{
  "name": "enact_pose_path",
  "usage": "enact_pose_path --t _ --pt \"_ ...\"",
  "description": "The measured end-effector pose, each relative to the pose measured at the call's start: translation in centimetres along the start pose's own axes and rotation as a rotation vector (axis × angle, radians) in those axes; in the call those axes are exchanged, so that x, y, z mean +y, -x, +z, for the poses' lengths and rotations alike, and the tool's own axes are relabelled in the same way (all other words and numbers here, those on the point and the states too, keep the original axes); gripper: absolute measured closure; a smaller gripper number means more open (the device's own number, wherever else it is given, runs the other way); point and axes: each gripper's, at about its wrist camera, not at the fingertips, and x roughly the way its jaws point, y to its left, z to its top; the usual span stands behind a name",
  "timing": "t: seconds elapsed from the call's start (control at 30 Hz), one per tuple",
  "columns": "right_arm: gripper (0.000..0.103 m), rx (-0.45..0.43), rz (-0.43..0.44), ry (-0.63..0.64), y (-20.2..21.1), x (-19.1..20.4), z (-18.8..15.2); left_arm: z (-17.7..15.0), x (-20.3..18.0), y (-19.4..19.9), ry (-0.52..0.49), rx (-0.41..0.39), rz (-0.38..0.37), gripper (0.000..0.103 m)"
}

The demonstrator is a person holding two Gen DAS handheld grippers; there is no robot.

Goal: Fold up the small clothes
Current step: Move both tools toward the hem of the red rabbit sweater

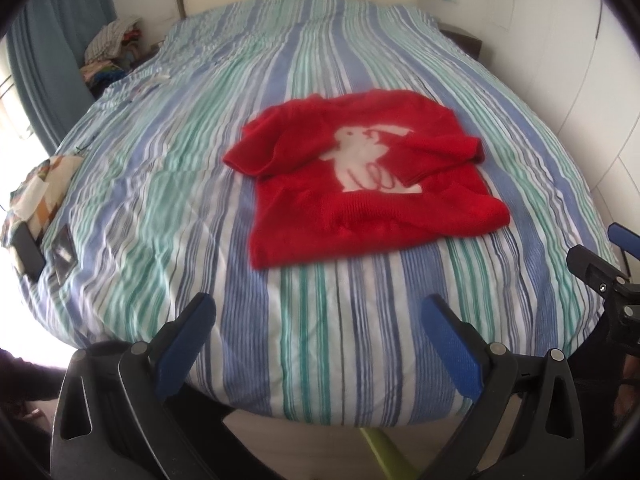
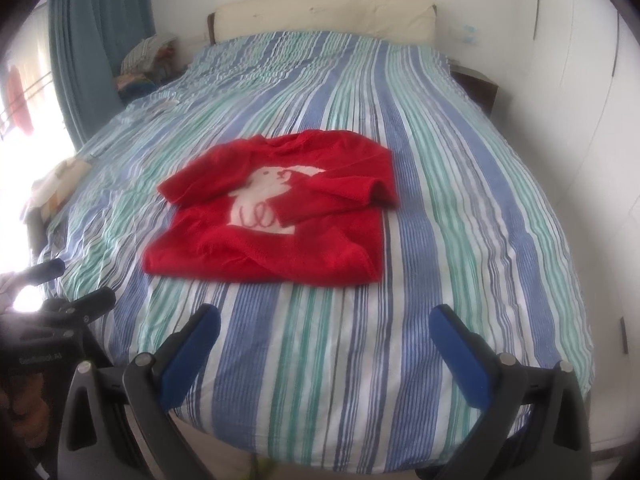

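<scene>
A small red knit sweater [image 1: 360, 184] with a white rabbit on its front lies flat on the striped bed; it also shows in the right wrist view [image 2: 276, 216]. Its right sleeve is folded across the chest, its left sleeve lies out to the side. My left gripper [image 1: 320, 312] is open and empty, held above the bed's near edge, short of the sweater's hem. My right gripper [image 2: 326, 324] is open and empty at the same near edge. It shows at the right of the left wrist view [image 1: 600, 264]; the left gripper shows at the left of the right wrist view [image 2: 68, 284].
The bed cover [image 1: 160, 200] has blue, green and white stripes. A pile of cloth, a phone and a dark card [image 1: 40, 220] lie at the bed's left edge. More clothes [image 1: 112, 44] are heaped by the blue curtain at the far left. White wardrobe doors [image 2: 580, 120] stand on the right.
</scene>
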Motion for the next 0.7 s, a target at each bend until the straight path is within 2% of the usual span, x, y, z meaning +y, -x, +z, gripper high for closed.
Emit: enact_pose_path --t 0.27,0.7 --pt "0.000 0.026 0.000 -0.007 -0.6 0.1 -0.3 -0.1 0.3 -0.1 0.008 0.009 -0.003 0.001" --pt "0.000 0.016 0.018 -0.015 -0.1 0.2 0.3 0.5 1.2 -0.7 0.014 0.019 -0.008 0.001"
